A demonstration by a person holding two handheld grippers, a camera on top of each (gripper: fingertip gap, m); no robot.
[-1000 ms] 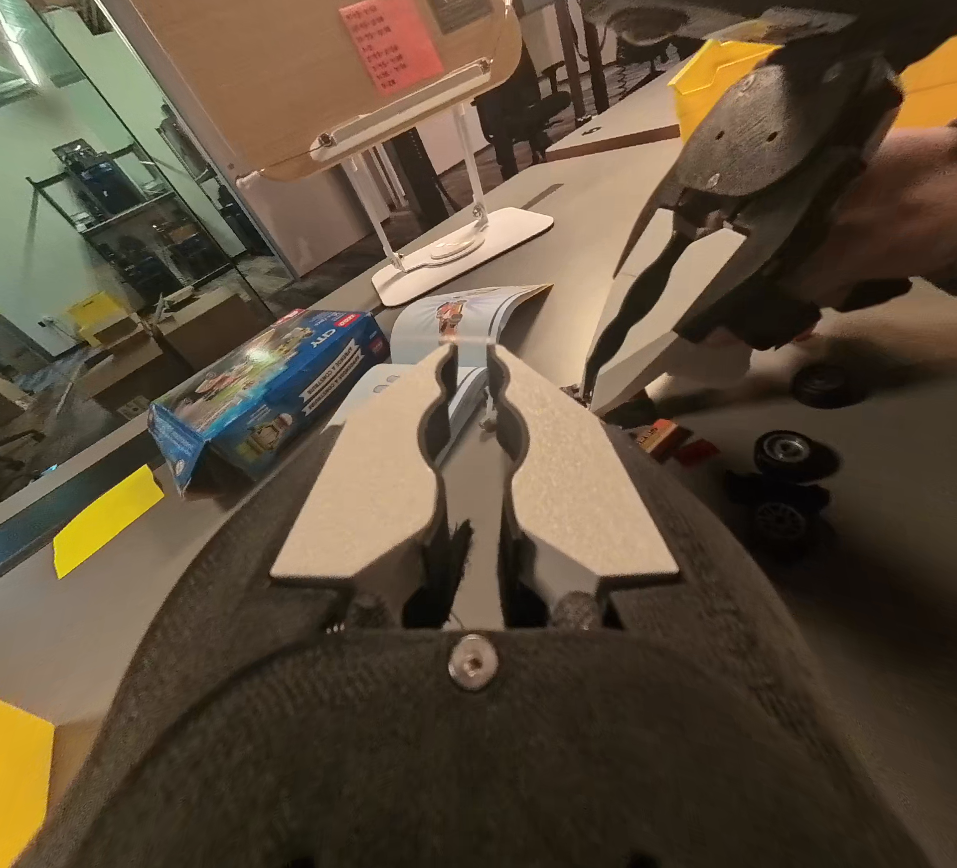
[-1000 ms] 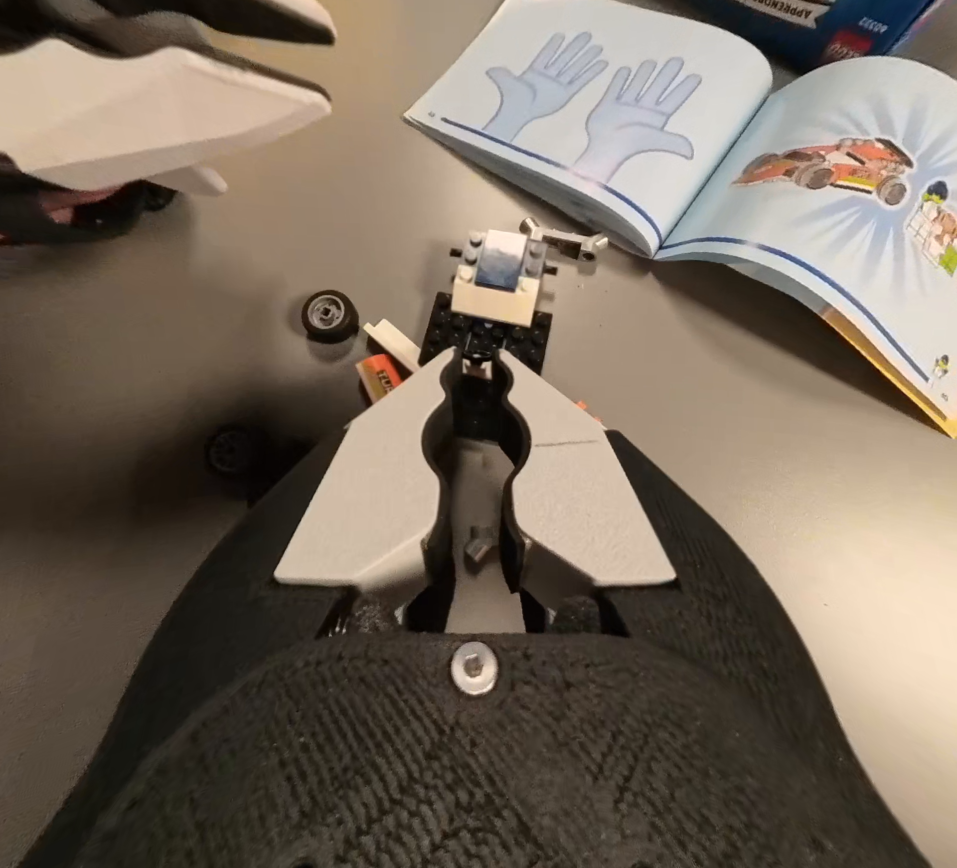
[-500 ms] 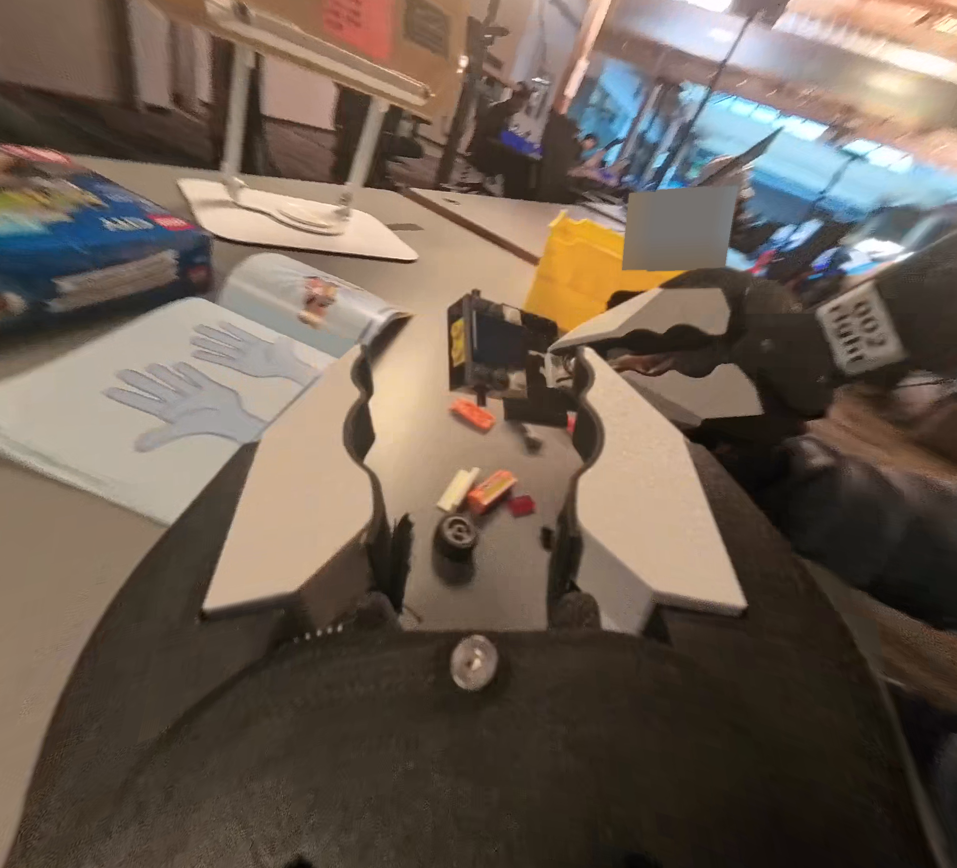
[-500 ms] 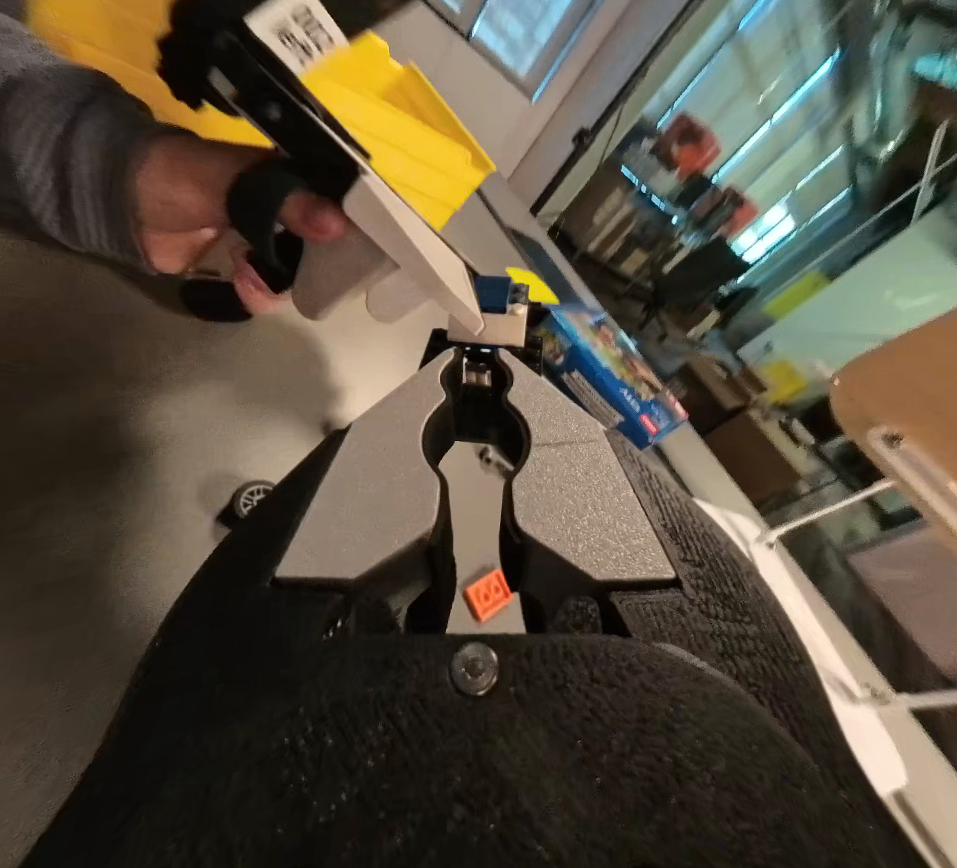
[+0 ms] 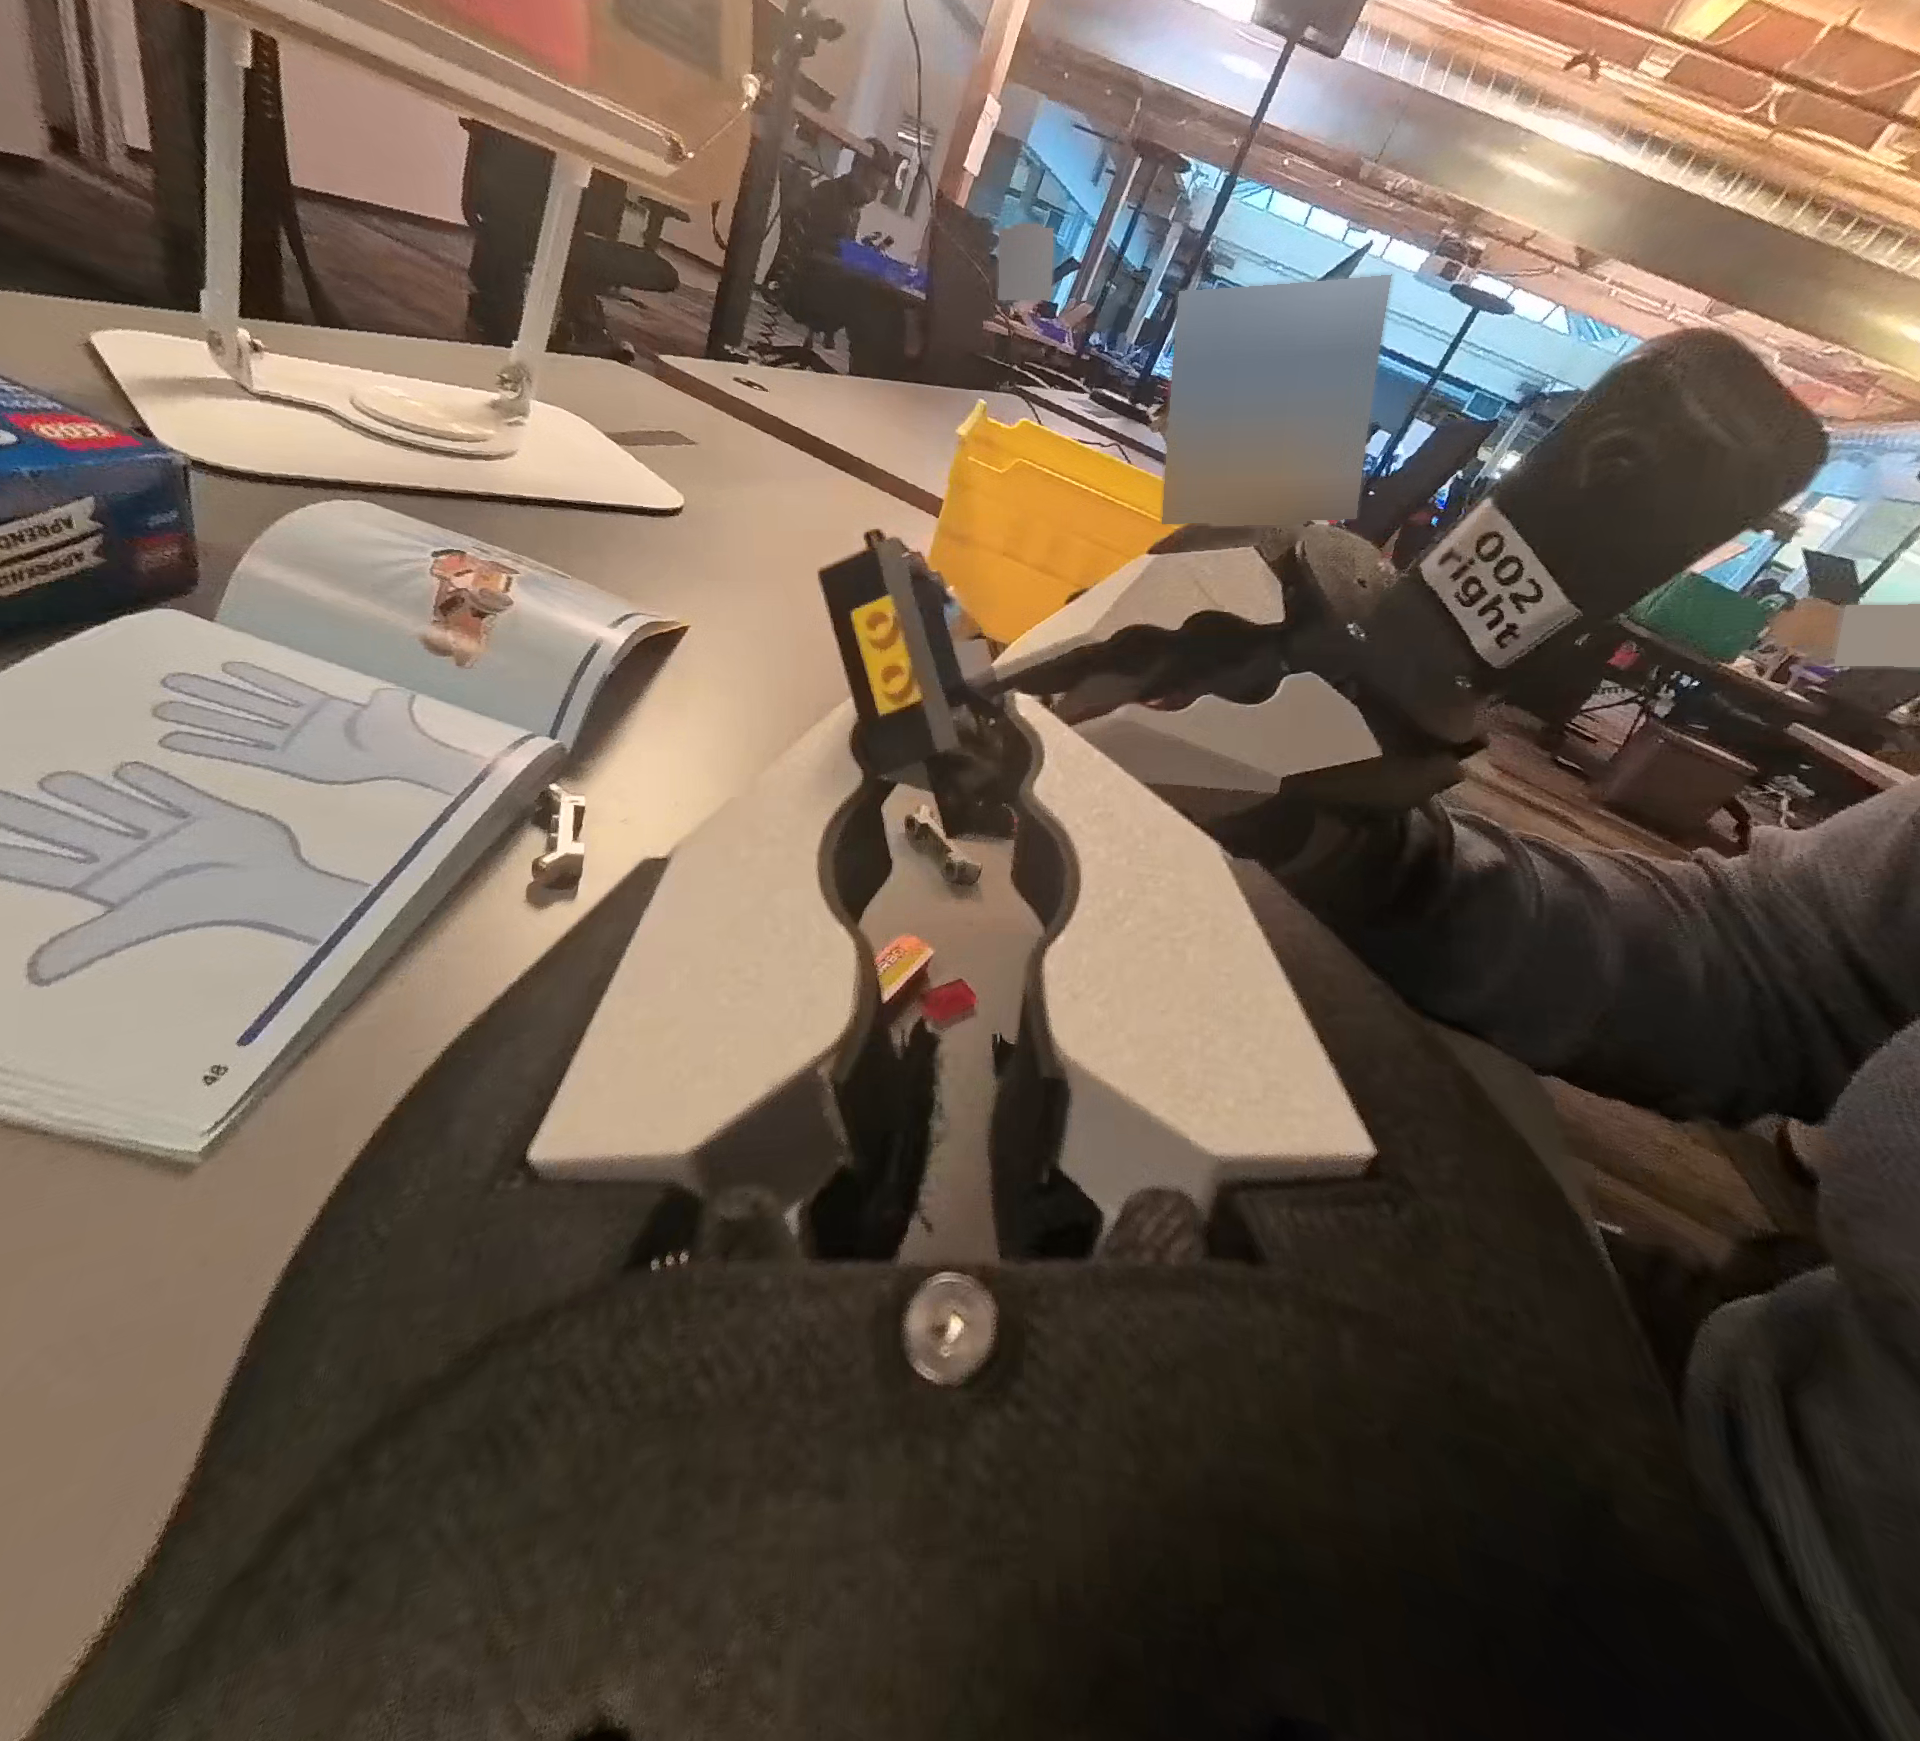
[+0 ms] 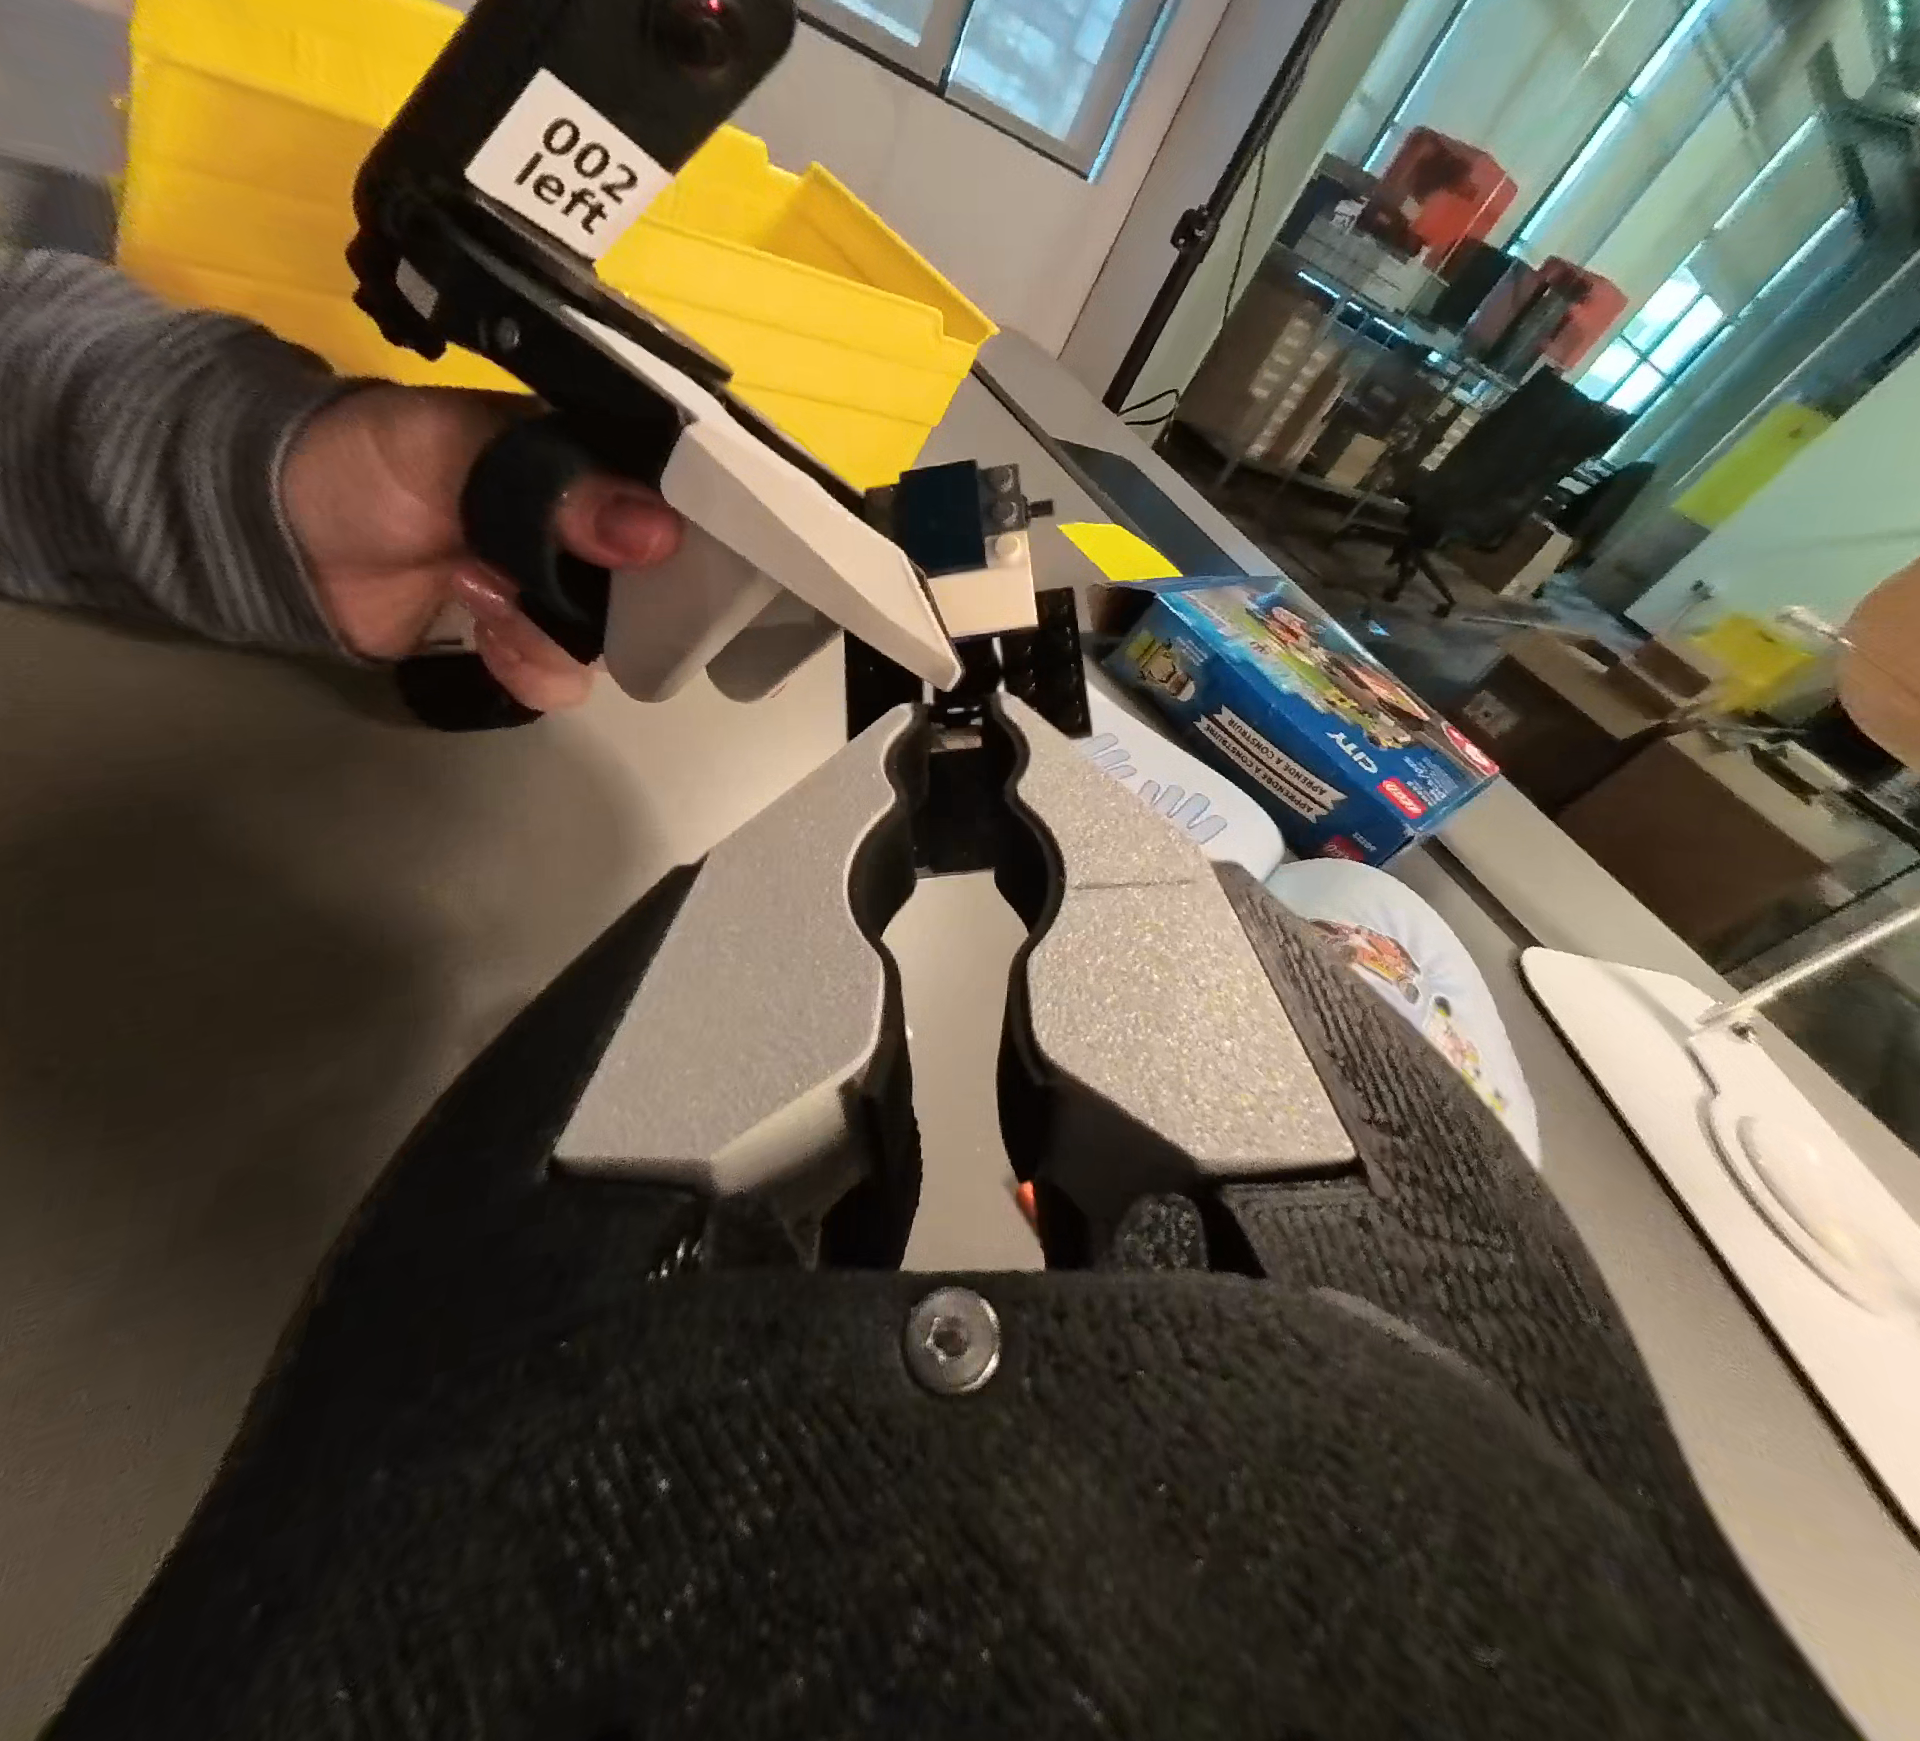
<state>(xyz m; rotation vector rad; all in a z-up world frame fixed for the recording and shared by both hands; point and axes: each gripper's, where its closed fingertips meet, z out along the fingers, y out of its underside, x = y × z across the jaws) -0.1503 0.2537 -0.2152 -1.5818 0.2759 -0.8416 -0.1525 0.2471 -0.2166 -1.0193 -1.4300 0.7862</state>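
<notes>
The right gripper (image 6: 954, 725) clamps the black base of a small brick model (image 6: 971, 579) held above the grey table (image 6: 312, 860), while the left gripper (image 6: 940, 652), in a hand (image 6: 416, 538) at the left, closes on it, a yellow bin (image 6: 810, 320) behind and a blue box (image 6: 1299, 715) to the right.

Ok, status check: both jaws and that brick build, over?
Right gripper clamped on black-and-white toy brick assembly, held above the grey table. Left gripper closed on the same assembly. Loose small bricks lie below.
</notes>
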